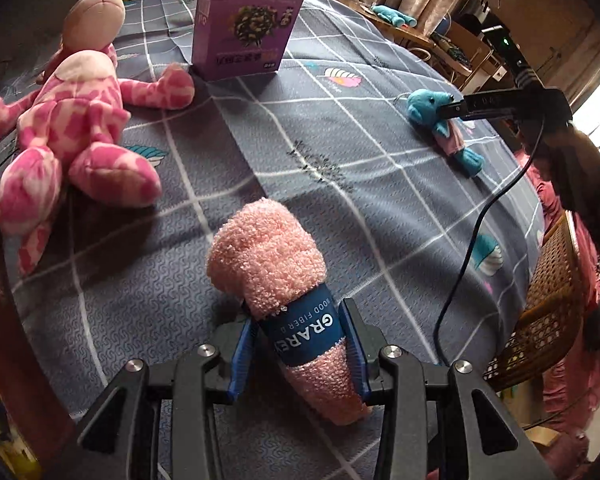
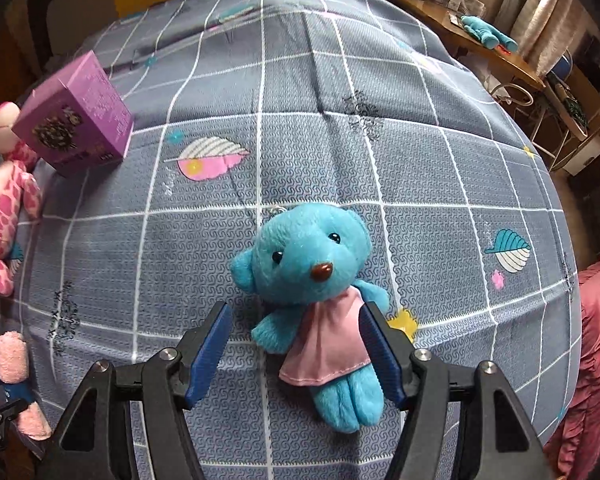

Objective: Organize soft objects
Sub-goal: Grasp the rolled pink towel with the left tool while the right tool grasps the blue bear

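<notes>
Giraffe (image 1: 72, 120) lay at the far left of the bed (image 1: 340, 184), a pink patchwork plush sprawled on the grey checked cover; in the right wrist view the frame edge cut most of it off. Beside it to the right a purple box (image 1: 246, 32) stood upright, its print too small to read. Further right, at the middle of the left wrist view, the left gripper (image 1: 300, 356) had its jaws pressed on a rolled pink towel (image 1: 276, 264) at its blue paper band, whose lettering was only partly legible; the lower end of the roll ran between the fingers. Whether the roll touched the cover could not be told. To the right lay a small blue bear (image 2: 312, 280) in a pink dress, face up on the cover. The right gripper (image 2: 300, 356) stood over it with jaws apart: the right pad sat against the dress, the left pad clear of the bear. A pink ruffled cloth (image 2: 596, 340) was cut off at the right edge. Another blue plush (image 2: 488, 32) lay on a distant desk (image 2: 456, 28), too blurred to identify.
</notes>
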Motion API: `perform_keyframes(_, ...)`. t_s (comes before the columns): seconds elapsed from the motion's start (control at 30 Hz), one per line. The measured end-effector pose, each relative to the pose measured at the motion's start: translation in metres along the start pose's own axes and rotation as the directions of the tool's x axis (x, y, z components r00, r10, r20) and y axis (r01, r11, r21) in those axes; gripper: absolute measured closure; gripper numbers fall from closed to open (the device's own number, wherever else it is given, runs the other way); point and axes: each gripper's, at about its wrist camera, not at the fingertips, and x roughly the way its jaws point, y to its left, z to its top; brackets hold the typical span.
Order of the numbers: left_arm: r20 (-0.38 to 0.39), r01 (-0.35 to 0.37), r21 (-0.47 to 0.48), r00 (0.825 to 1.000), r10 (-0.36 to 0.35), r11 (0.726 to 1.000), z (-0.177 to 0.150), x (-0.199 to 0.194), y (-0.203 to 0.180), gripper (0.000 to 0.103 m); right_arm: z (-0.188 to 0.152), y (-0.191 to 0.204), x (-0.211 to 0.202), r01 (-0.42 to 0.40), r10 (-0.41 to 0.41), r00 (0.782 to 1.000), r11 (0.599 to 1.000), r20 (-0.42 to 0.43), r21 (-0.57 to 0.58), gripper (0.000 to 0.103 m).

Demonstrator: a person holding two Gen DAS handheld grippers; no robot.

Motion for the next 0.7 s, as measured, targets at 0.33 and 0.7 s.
perform_keyframes(0.33,0.061,-0.096,-0.011,0.993,0.097,0.995,-0.008,0.017,-0.016,0.047,-0.028,-0.007,0.021,0.108,-0.110,0.992,0.993,0.068,0.038,0.083)
perform_keyframes(0.7,0.145,-0.074,-0.060,0.986,0.082,0.995,-0.019,0.007,-0.009,0.064,-0.076,0.100,-0.027,-0.200,0.208,0.971,0.977,0.121,-0.074,0.083)
